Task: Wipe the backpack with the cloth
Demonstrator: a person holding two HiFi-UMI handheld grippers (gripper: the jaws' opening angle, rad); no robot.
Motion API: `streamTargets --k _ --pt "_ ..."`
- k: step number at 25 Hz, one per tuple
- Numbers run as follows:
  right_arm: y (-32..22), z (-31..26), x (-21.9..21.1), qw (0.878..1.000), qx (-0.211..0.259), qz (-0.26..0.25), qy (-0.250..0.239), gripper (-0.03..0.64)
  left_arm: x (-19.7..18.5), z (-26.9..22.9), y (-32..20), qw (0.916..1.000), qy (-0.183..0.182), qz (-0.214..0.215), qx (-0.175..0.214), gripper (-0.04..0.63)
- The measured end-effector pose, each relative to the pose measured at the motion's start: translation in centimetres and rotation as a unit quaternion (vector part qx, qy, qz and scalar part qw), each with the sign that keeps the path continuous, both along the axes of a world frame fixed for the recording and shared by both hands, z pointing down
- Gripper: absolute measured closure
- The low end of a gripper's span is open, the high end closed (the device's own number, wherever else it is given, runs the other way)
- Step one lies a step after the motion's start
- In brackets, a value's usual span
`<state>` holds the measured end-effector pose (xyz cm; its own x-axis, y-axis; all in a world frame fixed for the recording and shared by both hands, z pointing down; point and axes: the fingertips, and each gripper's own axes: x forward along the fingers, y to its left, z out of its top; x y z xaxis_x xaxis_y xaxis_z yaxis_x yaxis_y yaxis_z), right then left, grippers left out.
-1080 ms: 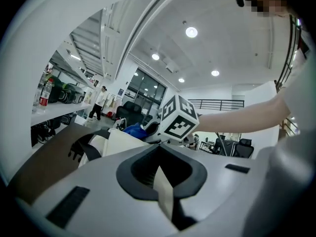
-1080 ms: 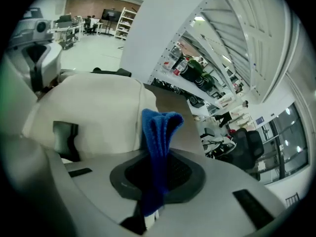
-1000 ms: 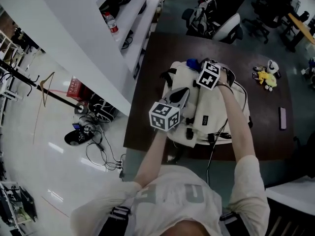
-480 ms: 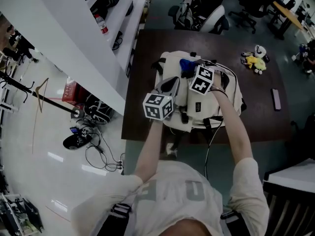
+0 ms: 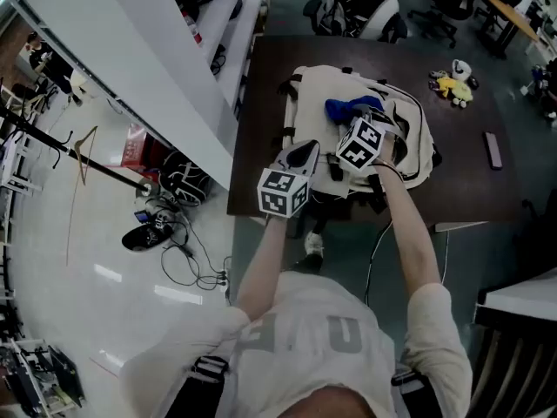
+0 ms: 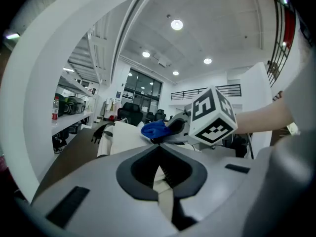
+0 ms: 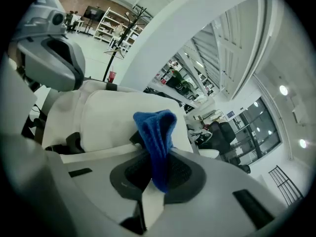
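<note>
**Cloth drawn back across the backpack; left gripper idle**

Your right gripper (image 7: 154, 179) is clenched on the blue cloth (image 7: 155, 132), which stands up out of the jaws in a folded bunch. Your left gripper (image 6: 160, 174) has its jaws pressed together with nothing between them.

Over the last second, both grippers have come back toward you in the head view. The right one started near the far end of the cream backpack (image 5: 313, 103) and now sits over its middle, with the cloth spread ahead of it at the upper centre of the frame. The left one has slid to the backpack's near left edge.

That looks like one wiping stroke pulled along the top panel, so the wipe is under way but the sides and front pocket look unvisited. No view shows whether the cloth is actually pressing on the fabric.

Counted:
- two grippers
- one cloth
- one backpack, lying flat on the dark table (image 5: 461, 172) in the upper middle
- one small cluster of yellow and white soft toys (image 5: 452, 84) at the upper right
- one dark flat item (image 5: 493, 149) on the table's right side
</note>
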<state>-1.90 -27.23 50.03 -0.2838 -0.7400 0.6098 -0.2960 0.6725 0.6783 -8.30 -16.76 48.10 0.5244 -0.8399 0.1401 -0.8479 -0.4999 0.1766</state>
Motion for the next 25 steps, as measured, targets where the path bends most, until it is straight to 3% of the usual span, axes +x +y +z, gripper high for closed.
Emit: streamTargets --k 6,12,25 --pt "5.2 1.0 -0.2 1.0 -0.003 0.005 -0.026 0.577 -0.2 0.1 2.0 1.0 0.002 -0.001 -0.006 0.591" --pt "8.2 4.2 -0.4 1.0 -0.004 0.01 -0.005 0.577 1.3 0.3 3.6 0.9994 -0.014 0.03 -0.004 0.591" --pt "14.7 8.3 0.3 0.999 -0.03 0.024 0.004 0.577 0.2 3.7 8.0 0.999 -0.006 0.024 -0.038 0.591"
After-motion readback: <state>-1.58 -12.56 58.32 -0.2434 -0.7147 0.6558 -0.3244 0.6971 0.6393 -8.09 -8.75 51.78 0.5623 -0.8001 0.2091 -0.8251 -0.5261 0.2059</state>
